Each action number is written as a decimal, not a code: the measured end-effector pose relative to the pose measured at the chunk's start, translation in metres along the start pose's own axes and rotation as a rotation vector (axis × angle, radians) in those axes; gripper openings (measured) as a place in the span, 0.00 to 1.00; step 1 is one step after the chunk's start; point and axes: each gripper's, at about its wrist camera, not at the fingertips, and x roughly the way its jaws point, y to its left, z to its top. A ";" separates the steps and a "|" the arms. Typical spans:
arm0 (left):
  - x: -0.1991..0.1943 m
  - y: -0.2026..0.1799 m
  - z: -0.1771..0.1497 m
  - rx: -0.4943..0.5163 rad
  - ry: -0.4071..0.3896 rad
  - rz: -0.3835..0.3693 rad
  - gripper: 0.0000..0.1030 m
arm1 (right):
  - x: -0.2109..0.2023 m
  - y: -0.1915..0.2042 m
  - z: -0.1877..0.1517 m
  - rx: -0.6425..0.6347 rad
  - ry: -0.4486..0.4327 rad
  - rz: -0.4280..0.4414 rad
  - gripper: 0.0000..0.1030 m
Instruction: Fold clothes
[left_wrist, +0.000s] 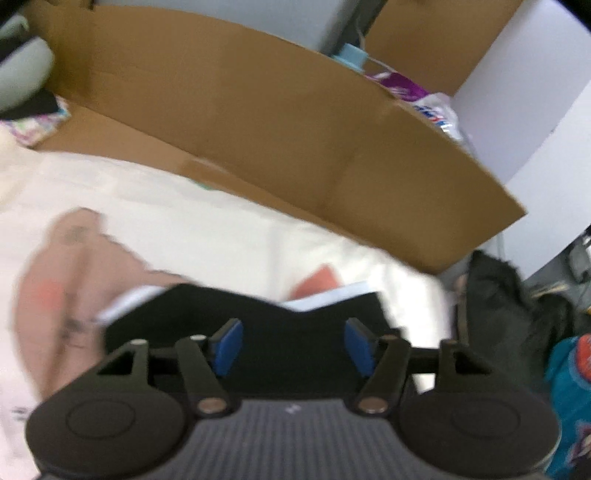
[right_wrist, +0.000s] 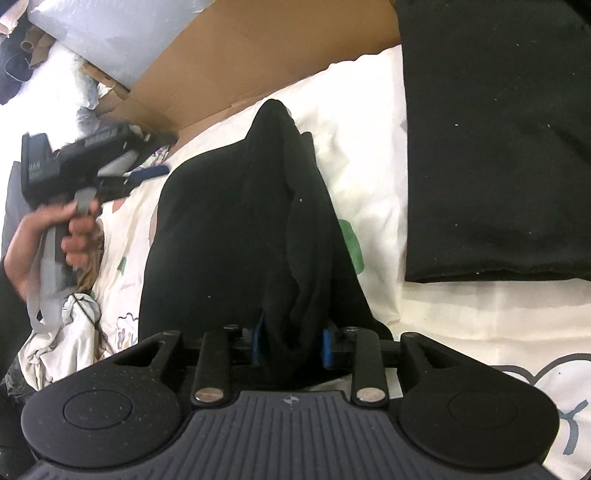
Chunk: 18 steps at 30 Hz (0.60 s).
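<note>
The right gripper (right_wrist: 291, 341) sits at bottom centre of the frame, its blue pads (right_wrist: 326, 345) on both sides of a bunched fold of a black garment (right_wrist: 236, 229). The garment runs up to the centre, over a white printed sheet (right_wrist: 461, 321). A 2nd black cloth (right_wrist: 495, 147), folded flat, fills the upper right. At left a hand (right_wrist: 48, 240) holds the left gripper (right_wrist: 147, 173) above the sheet, apart from the garment, w/ motion blur. Brown cardboard (right_wrist: 236, 62) lies across the top.
</note>
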 end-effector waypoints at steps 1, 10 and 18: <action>-0.005 0.007 0.000 0.008 0.001 0.020 0.67 | 0.000 0.001 0.000 -0.006 0.002 0.000 0.35; 0.006 0.052 -0.017 0.009 0.028 0.109 0.64 | -0.001 -0.001 -0.002 -0.028 0.012 -0.048 0.16; 0.023 0.061 -0.021 0.000 -0.010 0.106 0.63 | 0.005 -0.007 -0.003 -0.009 0.033 -0.101 0.15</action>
